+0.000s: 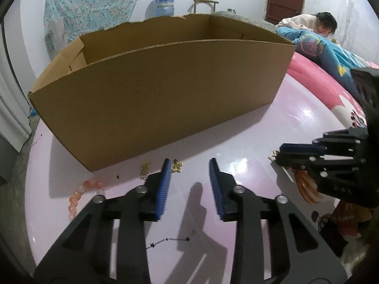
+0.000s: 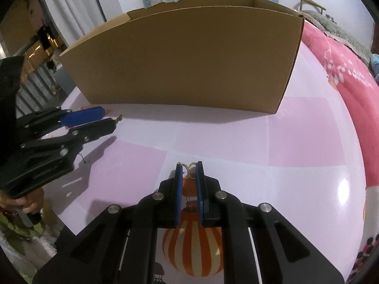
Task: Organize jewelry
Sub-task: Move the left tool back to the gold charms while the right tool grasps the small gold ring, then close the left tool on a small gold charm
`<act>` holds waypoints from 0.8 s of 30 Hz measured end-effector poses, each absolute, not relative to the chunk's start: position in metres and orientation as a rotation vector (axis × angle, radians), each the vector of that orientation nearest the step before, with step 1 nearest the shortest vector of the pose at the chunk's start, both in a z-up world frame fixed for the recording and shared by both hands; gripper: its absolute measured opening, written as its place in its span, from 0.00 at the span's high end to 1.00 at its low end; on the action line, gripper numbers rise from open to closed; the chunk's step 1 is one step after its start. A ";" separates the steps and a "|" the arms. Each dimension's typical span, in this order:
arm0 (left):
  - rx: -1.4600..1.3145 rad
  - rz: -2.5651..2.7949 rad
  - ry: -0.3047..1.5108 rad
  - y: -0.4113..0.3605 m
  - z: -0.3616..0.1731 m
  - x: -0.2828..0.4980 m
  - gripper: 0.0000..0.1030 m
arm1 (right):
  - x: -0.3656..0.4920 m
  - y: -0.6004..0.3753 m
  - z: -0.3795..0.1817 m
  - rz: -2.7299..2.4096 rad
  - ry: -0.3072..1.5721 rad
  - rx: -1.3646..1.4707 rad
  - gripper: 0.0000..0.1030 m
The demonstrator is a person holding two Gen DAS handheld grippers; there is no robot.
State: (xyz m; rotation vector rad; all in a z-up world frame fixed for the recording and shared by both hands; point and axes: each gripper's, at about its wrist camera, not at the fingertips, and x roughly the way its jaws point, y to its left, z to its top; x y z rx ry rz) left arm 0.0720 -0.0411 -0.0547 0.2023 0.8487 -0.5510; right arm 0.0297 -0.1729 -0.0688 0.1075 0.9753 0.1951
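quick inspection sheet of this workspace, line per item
surface: glossy pink table cover with a balloon print
job's things: gold butterfly charm and gold clasp by the cardboard box; pink bead bracelet; thin dark chain; gold ring piece
clutter: nothing seen
grippers: left gripper open beside the charm; right gripper shut on the ring piece
cables: nothing seen
surroundings: bed with a person lying, water jug
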 end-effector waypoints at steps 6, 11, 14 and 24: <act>0.199 -0.523 0.890 -0.042 -0.062 0.085 0.78 | 0.028 -0.185 -0.070 0.203 0.969 0.117 0.89; 0.246 -0.525 0.906 -0.046 -0.067 0.086 0.82 | 0.026 -0.189 -0.070 0.208 0.965 0.127 0.89; 0.284 -0.535 0.902 -0.048 -0.068 0.085 0.82 | 0.026 -0.190 -0.070 0.209 0.964 0.132 0.89; 0.320 -0.573 0.910 -0.055 -0.064 0.086 0.91 | 0.025 -0.191 -0.068 0.211 0.964 0.137 0.89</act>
